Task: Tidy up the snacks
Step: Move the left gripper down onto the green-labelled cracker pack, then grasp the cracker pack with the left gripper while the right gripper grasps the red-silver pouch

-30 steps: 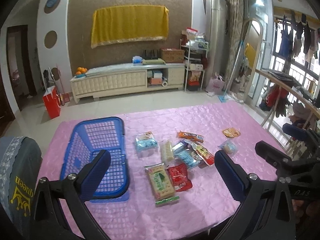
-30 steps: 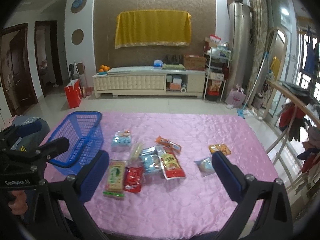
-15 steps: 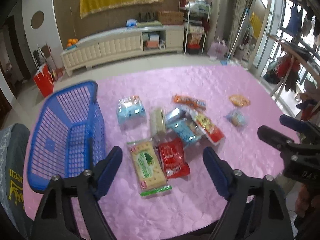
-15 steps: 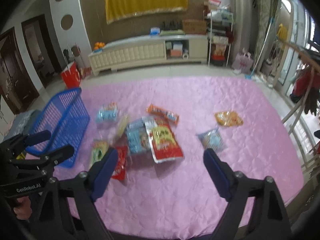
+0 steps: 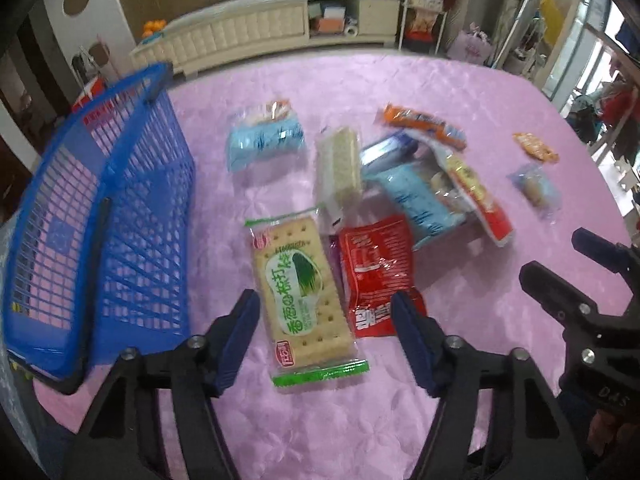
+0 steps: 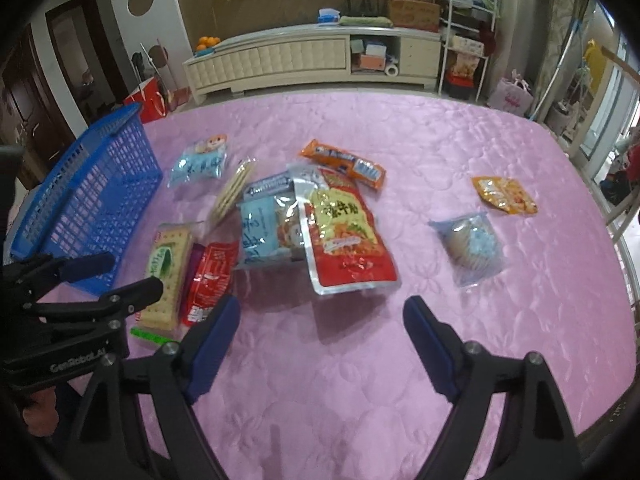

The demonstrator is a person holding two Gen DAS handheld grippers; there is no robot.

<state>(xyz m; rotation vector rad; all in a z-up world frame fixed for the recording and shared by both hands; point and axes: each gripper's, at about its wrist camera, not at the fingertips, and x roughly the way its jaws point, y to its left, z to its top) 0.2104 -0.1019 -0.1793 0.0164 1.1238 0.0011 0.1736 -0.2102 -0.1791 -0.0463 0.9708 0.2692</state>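
Lowered since before, the left tool [image 5: 326, 320], wide open and empty, straddles the green-labelled cracker packet [image 5: 302, 290]; the right tool [image 6: 320, 332], marked "DAS", gapes empty.

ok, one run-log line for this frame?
phase: approach | left hand-held gripper: open, straddling green cracker pack | right hand-held gripper: open, holding nothing | blue basket: no snacks visible inside

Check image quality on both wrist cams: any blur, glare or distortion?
Left wrist: motion blur smears the blue basket and the far snacks; the green cracker pack stays readable. Right wrist: sharper, with glare on the red pouch and the sheen of the pink cloth. Both: strong fisheye bending and dark corners.
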